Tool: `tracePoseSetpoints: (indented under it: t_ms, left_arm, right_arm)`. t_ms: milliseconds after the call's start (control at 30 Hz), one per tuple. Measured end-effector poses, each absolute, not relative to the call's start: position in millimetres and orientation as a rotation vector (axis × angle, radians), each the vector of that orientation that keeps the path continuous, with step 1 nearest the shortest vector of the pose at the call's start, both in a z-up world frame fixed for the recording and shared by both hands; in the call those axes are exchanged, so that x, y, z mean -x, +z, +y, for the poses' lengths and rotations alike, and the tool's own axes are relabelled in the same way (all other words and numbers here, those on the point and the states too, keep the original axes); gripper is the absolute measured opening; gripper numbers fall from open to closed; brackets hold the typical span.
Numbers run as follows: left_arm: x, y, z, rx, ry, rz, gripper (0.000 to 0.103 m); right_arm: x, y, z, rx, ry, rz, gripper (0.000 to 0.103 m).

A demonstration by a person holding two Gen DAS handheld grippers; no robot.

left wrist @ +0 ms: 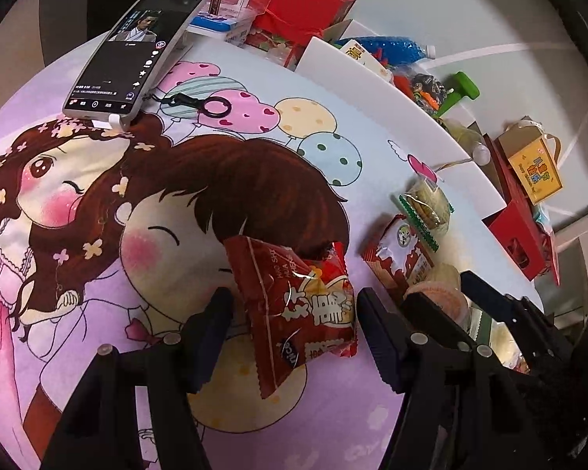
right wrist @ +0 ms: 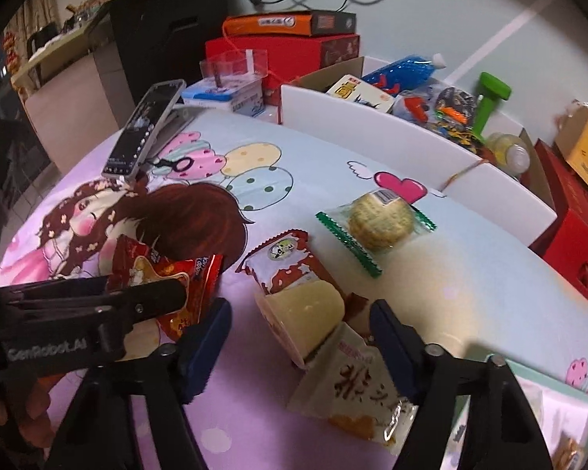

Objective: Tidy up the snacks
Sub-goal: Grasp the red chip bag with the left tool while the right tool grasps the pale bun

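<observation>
Only right wrist shows white wrapped pastry [right wrist: 352,387].

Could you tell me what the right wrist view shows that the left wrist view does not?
Only the right wrist view shows the white packet between the right gripper's open fingers. Only the left wrist view shows the left gripper closed on the red snack packet. Both show the phone and the green-edged cookie pack.
</observation>
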State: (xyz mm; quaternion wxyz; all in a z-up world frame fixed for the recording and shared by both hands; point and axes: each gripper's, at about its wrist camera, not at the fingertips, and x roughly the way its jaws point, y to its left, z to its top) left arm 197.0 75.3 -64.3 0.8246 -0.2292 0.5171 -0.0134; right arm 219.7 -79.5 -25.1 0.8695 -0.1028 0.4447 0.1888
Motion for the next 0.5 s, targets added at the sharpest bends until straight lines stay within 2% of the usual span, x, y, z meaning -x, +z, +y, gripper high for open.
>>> tracePoseSetpoints:
  t_ms: [67, 133, 167, 200, 367, 500]
  left_arm:
    - [-197.9, -65.9, 75.2, 0.49, -0.03, 1.102, 0.067]
    - [-198.4, -66.5, 75.1, 0.49, -0.032, 1.103, 0.067]
    - [-198.3, -66.3, 74.9, 0.489, -0.034, 1.102, 0.065]
    - [-198.3, -66.1, 74.8, 0.491, -0.039, 1.101, 0.06]
    - [-198.0, -66.0, 73.1, 0.485, -0.047, 1.102, 0.052]
    - [-195.5, -62.7, 76.0, 0.507, -0.051, 1.089, 0.051]
  right_arm:
    - [-221.3, -27.2, -76.3, 0.217, 0.411, 0.933, 0.069]
    - [-222.1, -29.2, -73.6, 0.228, 0.413, 0.938, 0.06]
    - [-222.5, -29.8, -72.8, 0.231, 0.412, 0.938, 0.054]
    - [-223.4, -30.5, -72.6, 0.229, 0.413, 0.942, 0.053]
    - [-220.7, -31.4, -74.7, 0.208, 0.419, 0.942, 0.053]
    - [-216.3, -29.3, -79.7, 0.169, 0.407, 0.938, 0.053]
